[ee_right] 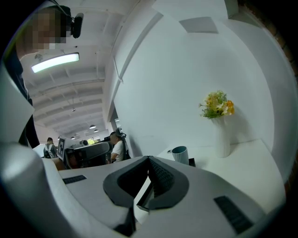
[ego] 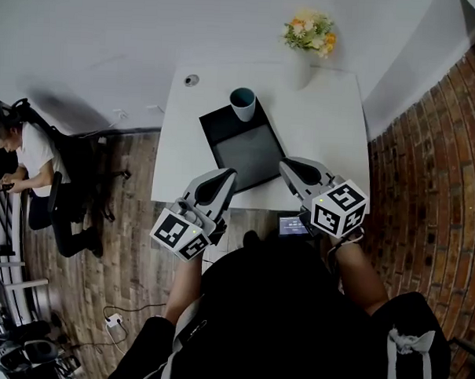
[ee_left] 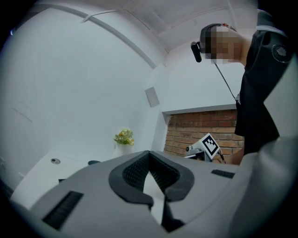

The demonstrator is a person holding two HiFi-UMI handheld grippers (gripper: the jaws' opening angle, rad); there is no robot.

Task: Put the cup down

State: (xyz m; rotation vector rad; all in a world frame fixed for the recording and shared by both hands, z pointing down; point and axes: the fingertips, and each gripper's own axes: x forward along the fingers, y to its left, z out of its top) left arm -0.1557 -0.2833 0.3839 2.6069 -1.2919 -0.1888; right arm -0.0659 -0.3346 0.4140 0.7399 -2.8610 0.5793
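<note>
White wall (ego: 111, 30), brick wall (ego: 435, 170), wooden floor (ego: 118, 219).

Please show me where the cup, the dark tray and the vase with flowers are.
cup (ego: 244, 110), head view, its outer wall.
dark tray (ego: 251, 152), head view, a bare part of its floor.
vase (ee_right: 222, 137), right gripper view, its white body.

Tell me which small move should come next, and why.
Probably none beyond holding both grippers back: the cup already stands upright on the far corner of the tray, and the left gripper and right gripper are shut, empty, away from it.
</note>
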